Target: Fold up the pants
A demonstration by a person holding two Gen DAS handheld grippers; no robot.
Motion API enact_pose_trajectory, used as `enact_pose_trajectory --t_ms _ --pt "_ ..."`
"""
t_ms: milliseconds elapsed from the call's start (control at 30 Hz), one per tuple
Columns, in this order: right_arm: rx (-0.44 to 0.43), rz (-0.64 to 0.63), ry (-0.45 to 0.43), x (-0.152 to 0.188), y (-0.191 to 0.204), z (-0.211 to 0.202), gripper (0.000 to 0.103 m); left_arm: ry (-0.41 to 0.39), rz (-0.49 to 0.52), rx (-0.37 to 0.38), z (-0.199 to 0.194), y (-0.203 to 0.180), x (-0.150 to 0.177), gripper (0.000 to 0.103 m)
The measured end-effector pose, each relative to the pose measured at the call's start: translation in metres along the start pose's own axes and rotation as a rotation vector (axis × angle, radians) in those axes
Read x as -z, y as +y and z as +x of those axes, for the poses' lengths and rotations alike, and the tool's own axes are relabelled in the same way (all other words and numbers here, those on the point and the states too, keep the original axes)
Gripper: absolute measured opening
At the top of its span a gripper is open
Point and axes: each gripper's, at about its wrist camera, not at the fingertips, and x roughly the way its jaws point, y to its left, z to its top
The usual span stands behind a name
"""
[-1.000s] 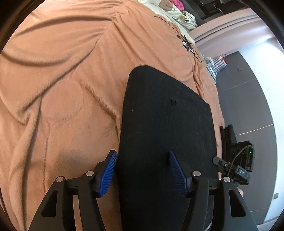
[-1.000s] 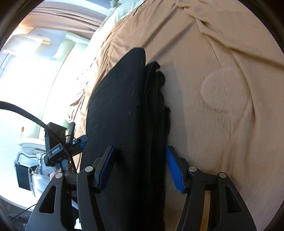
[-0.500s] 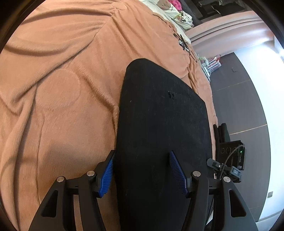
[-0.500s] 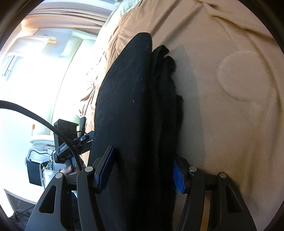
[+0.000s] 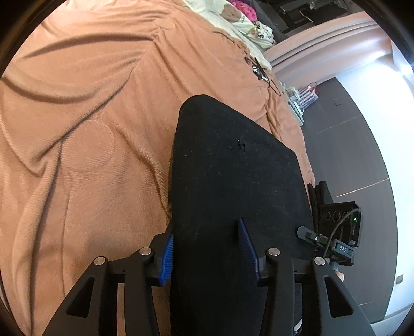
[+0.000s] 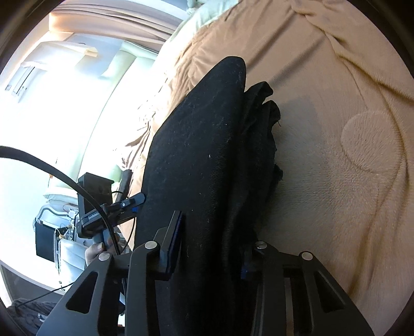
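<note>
Black folded pants [image 5: 233, 165] lie on an orange blanket [image 5: 85, 134] near the bed's edge. My left gripper [image 5: 205, 228] straddles their near left edge. Its jaws are closing, with one blue pad [image 5: 168, 254] against the fabric's side and the other on top. In the right wrist view the pants [image 6: 201, 144] show as a thick stack of layers. My right gripper [image 6: 214, 232] is closing on it, one pad [image 6: 174, 240] on top and the other mostly hidden under the cloth. Each view shows the other gripper beside the pants.
The bed's edge runs just beyond the pants, with dark floor [image 5: 349, 160] below. Light bedding and colourful clothes [image 5: 243, 20] lie at the far end. A thin dark cord or eyeglasses [image 5: 258, 71] rests on the blanket. A hand [image 6: 95, 254] holds the left gripper.
Both pairs of jaws have narrowed onto the pants. The right gripper's far pad has slipped under the fabric. Both views have shifted slightly along the garment.
</note>
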Motion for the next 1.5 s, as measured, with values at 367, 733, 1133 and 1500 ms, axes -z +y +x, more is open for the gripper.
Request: enact_pose_trajectory --t_ms 367,733,1133,1500 --pt "0.023 -0.075 -0.06 0.01 0.028 -0.004 0.028 -0.056 0.021 0.03 -0.029 -0.011 0.012 0.042" --pt "0.037 -0.147 -0.134 0.025 0.052 -0.018 0.027 -0.127 0.066 0.077 -0.059 -0.038 0.015 0.036" --pt "0.054 -0.201 -0.188 0.045 0.062 -0.058 0.027 -0.169 0.123 0.125 -0.086 -0.07 0.034 0.036" --pt "0.067 -0.25 -0.227 0.064 0.074 -0.102 0.027 -0.214 0.164 0.165 -0.109 -0.09 0.058 0.036"
